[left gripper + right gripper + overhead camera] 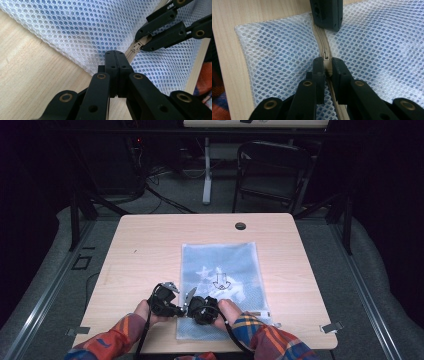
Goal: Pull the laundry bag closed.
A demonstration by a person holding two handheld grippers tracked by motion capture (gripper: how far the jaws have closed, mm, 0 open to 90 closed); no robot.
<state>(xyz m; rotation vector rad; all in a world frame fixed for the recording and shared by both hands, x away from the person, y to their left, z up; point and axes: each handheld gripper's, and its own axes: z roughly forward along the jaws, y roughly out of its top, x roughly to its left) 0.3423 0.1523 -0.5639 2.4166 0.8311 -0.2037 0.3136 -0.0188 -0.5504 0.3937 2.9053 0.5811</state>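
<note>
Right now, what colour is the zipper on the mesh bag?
Beige zipper on a white mesh bag; clearest in the right gripper view.

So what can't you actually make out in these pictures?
- Zipper pull: right gripper jaws cover its tab, right gripper view.
- What the left gripper pinches: hidden by its shut jaws, left gripper view.
- Contents of the mesh bag: too small and blurred, high view.

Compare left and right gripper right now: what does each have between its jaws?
Left gripper: jaws fully together, pinching the mesh bag at the zipper's end. Right gripper: jaws slightly apart, clamped on the beige zipper pull. Both are shut on the same bag, close together along its zipper.
</note>
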